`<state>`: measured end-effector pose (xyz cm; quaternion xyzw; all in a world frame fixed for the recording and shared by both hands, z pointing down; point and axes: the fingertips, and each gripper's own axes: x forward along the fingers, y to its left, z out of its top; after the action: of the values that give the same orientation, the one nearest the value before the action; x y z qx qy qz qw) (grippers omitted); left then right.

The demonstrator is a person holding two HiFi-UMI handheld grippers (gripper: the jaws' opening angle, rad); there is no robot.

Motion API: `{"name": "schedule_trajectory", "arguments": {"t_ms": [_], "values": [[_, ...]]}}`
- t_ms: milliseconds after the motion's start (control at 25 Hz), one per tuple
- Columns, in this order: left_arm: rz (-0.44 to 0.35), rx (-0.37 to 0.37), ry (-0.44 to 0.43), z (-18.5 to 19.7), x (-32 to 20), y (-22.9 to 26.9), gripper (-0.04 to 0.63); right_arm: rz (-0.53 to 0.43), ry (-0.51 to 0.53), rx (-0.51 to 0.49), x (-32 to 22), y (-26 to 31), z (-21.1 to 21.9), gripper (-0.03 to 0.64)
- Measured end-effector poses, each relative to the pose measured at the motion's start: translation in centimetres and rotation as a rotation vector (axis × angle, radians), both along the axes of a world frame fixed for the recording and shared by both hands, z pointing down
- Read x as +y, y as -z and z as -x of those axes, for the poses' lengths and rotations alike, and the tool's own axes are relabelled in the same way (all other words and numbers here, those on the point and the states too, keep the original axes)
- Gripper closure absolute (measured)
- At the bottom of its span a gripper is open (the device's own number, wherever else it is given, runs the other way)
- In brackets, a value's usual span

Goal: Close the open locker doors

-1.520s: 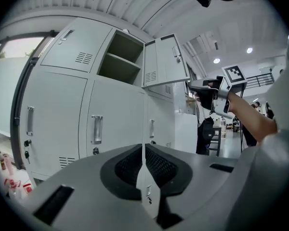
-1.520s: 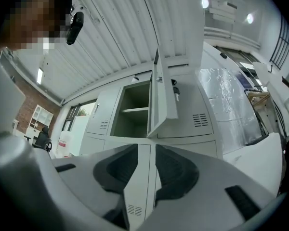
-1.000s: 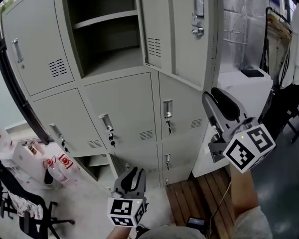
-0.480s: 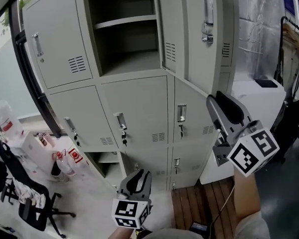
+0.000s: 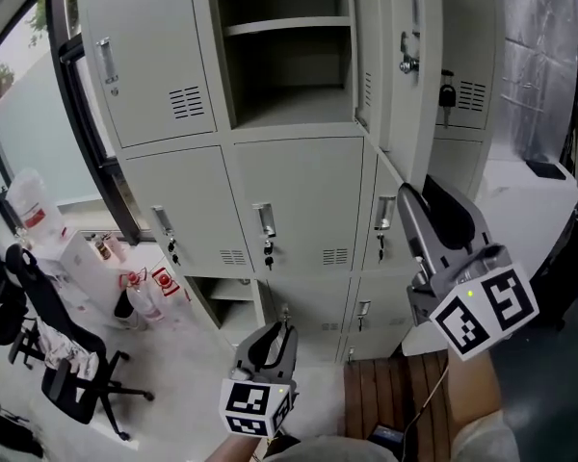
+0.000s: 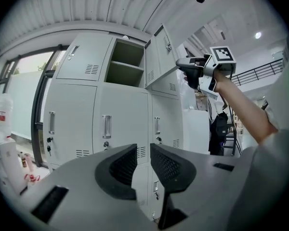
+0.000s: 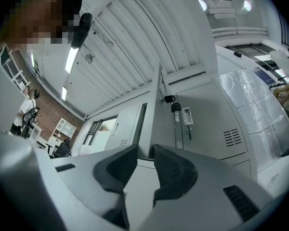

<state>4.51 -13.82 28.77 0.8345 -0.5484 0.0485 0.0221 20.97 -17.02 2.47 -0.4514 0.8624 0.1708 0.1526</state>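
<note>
Two grey two-jaw tools showed: left gripper [image 5: 273, 340], right gripper [image 5: 419, 195]. Beyond their fingers gaped two pale-grey metal compartments — upper locker [image 5: 289, 65], lower locker [image 5: 226, 301].

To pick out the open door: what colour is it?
The open door is light grey, best seen in the head view.

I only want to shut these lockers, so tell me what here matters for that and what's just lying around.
For the job: open upper locker door, its compartment, open bottom locker, right gripper, left gripper.

Lying about: office chair, plastic jug, bottles on the floor, wooden slats.
</note>
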Motion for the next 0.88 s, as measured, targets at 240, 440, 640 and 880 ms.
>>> {"name": "schedule_trajectory", "arguments": {"t_ms": [240, 440, 640, 880], "values": [[0.0, 0.003, 0.024, 2.1, -0.2, -0.2, 0.518, -0.033, 0.017, -0.011, 0.0, 0.0, 2.9, 0.497], [0.021, -0.003, 0.027, 4.3, -1.0, -0.6, 0.518, -0.061, -0.002, 0.0, -0.1, 0.0, 5.3, 0.489], [0.016, -0.006, 0.018, 6.6, -2.3, -0.3, 0.518, -0.096, 0.0, 0.006, -0.2, -0.1, 7.9, 0.486], [0.042, -0.007, -0.011, 8.8, -3.7, -0.9, 0.518, -0.107, 0.017, -0.007, -1.0, -0.2, 11.0, 0.488]]}}
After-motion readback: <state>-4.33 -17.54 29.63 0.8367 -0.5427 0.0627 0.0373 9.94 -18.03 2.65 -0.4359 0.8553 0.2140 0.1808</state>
